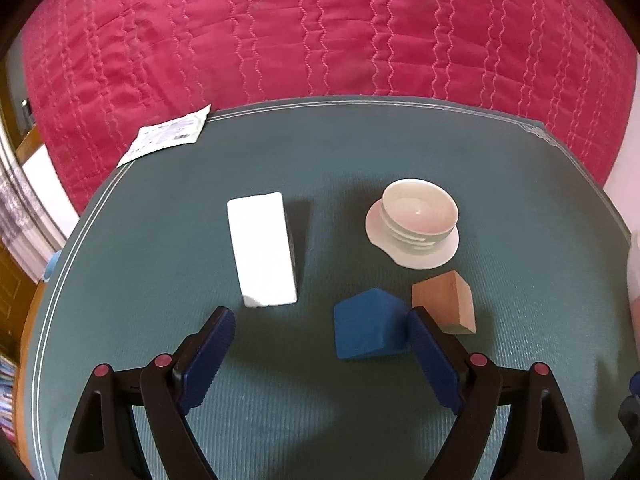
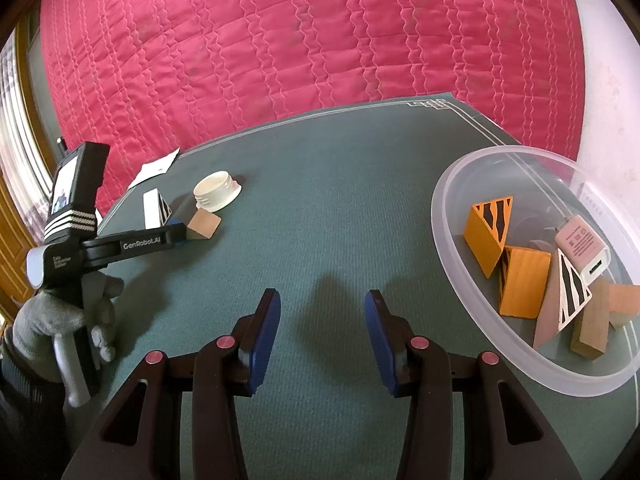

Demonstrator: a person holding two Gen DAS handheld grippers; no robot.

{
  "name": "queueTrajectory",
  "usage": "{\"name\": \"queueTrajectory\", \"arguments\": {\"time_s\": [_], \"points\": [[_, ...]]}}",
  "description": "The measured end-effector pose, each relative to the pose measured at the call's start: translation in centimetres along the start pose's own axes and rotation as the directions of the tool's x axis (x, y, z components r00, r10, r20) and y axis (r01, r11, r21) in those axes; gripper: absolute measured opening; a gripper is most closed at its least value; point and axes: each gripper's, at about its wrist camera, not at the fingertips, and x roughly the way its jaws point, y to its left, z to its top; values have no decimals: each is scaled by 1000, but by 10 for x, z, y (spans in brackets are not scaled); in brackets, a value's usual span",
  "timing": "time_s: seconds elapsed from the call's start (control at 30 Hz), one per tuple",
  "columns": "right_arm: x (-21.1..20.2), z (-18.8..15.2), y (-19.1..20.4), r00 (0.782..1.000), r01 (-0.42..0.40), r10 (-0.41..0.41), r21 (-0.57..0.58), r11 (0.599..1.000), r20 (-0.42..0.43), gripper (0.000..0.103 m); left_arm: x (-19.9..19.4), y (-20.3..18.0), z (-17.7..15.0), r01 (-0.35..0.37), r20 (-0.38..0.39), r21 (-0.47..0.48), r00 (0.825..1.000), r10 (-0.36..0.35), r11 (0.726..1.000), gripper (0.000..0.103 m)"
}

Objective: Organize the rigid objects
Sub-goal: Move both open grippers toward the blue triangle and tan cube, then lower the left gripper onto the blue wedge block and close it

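On the green mat (image 1: pixel 320 152) lie a white rectangular block (image 1: pixel 262 248), a blue block (image 1: pixel 368 330), a brown wooden block (image 1: pixel 444 302) and a white threaded cap (image 1: pixel 414 222). My left gripper (image 1: pixel 322 344) hangs open low over the mat. The blue block sits just inside its right finger (image 1: pixel 432 360), with the pads not pressing on it. In the right wrist view my right gripper (image 2: pixel 323 340) is open over bare mat, nothing between its fingers. A clear plastic bowl (image 2: pixel 448 208) to its right holds orange striped blocks (image 2: pixel 486 232), a pink charger (image 2: pixel 582 248) and wooden pieces.
A white paper packet (image 1: pixel 168 134) lies at the mat's far left corner. A pink quilted bed cover (image 1: pixel 320 28) rises behind the table. A gloved hand (image 2: pixel 52 320) holds the left tool at the left of the right wrist view. The mat's edge (image 2: pixel 432 102) runs along the back.
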Motion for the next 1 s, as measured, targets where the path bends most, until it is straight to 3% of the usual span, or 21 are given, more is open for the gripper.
{"name": "queueTrajectory", "arguments": {"time_s": [0.27, 0.43, 0.67, 0.8, 1.0], "points": [[0, -2, 1, 1000, 0, 0, 2, 1000, -5, 45, 6, -5, 6, -2, -3, 36, 1000, 2, 999, 91], [0, -3, 0, 1000, -2, 2, 5, 1000, -8, 45, 9, 5, 9, -15, -11, -33, 1000, 14, 999, 91], [1, -3, -1, 1000, -2, 2, 6, 1000, -8, 45, 10, 16, 17, 95, 9, -76, 995, -95, 993, 91], [1, -3, -1, 1000, -3, 3, 7, 1000, -11, 45, 6, 3, 17, 176, 23, 2, 984, -176, 984, 90], [1, -2, -1, 1000, -4, 4, 8, 1000, -10, 45, -4, -20, 9, 226, 31, 157, 972, -234, 961, 90]]}}
